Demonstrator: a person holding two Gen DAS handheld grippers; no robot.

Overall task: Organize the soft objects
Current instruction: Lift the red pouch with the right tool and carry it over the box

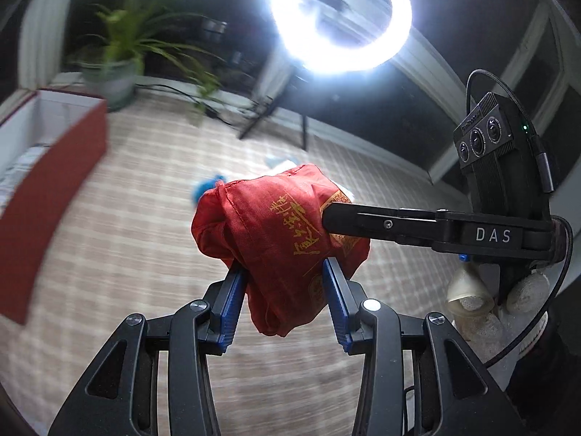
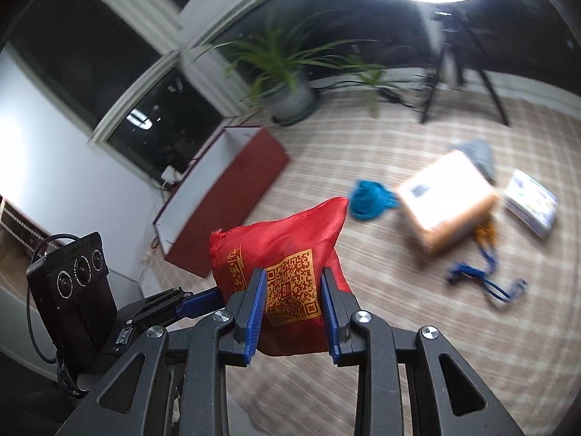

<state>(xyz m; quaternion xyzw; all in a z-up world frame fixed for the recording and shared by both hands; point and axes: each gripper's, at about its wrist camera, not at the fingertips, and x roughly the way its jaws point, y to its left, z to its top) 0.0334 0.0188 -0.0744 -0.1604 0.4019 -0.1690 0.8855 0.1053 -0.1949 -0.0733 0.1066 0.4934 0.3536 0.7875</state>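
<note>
A red fabric bag with gold print is held in the air between both grippers. My left gripper is shut on its lower part. My right gripper is shut on the same bag, which shows a gold QR code. The right gripper's black finger reaches in from the right in the left wrist view. A blue soft item lies on the checked cloth. A red open box stands to the left and also shows in the left wrist view.
An orange-white package, a grey cloth, a blue strap and a white packet lie on the cloth. A potted plant, a ring light and its tripod stand at the back.
</note>
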